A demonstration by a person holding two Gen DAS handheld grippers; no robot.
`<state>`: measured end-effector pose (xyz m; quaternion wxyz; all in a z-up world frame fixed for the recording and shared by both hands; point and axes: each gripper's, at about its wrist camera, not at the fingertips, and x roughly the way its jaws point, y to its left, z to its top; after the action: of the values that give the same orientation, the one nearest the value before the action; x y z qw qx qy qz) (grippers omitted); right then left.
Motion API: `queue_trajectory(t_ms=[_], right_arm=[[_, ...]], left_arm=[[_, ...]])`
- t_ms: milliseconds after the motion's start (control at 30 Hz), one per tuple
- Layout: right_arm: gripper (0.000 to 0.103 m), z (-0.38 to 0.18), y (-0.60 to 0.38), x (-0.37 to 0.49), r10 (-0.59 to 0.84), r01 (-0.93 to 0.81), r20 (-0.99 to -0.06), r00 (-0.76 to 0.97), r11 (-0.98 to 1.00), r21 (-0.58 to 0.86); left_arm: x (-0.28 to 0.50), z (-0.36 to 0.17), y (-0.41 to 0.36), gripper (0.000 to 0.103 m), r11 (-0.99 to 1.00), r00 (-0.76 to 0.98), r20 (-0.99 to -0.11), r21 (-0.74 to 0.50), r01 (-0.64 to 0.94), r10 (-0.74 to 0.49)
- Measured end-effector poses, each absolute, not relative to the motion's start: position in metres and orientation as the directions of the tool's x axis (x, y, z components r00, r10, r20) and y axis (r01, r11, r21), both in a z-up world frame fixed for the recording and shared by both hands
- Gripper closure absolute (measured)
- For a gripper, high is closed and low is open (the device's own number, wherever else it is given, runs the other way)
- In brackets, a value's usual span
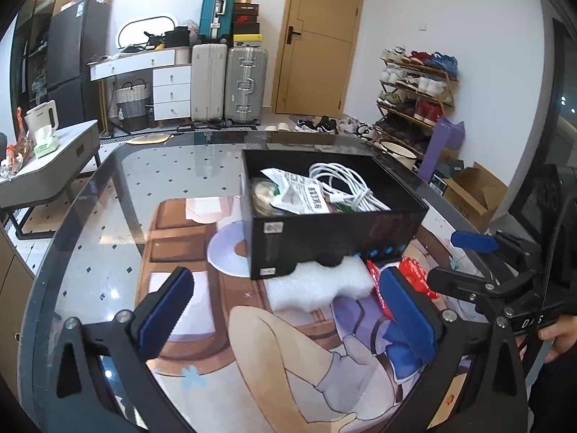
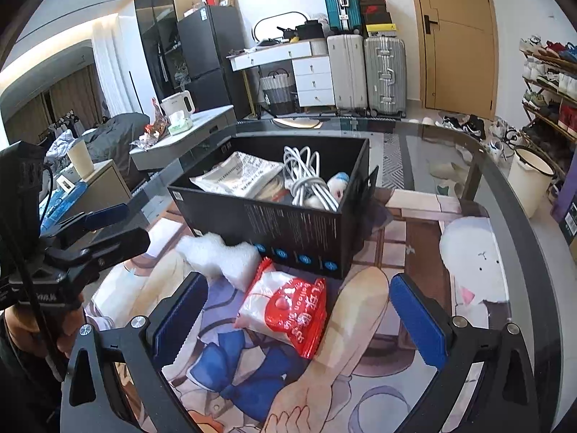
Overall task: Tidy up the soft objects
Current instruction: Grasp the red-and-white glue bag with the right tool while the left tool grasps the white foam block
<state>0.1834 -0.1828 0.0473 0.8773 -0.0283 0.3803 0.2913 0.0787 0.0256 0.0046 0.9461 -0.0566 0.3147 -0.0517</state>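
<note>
Soft objects left out number two: one white foam piece and one red-and-white packet, both lying on the tabletop against the front of the single black box. Both the left hand-held gripper and right hand-held gripper are held wide open, empty. A slip is judged likely, since the glossy packet could be squeezed out sideways, or the box nudged.

White foam, red-white packet — beside box
</note>
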Motion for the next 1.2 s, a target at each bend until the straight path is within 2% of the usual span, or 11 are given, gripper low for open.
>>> queue_trajectory(t_ms=[667, 1200], right_arm=[[0.001, 0.021, -0.173, 0.194, 0.452, -0.538, -0.765, 0.459, 0.826, 0.166], [0.001, 0.010, -0.152, 0.203, 0.394, -0.550, -0.807, 0.439, 0.829, 0.106]], left_arm=[[0.090, -0.007, 0.018, 0.000, 0.990, 0.750, -0.649, -0.125, 0.067, -0.132], [0.089, -0.016, 0.020, 0.000, 0.992, 0.714, -0.690, -0.122, 0.043, -0.115]])
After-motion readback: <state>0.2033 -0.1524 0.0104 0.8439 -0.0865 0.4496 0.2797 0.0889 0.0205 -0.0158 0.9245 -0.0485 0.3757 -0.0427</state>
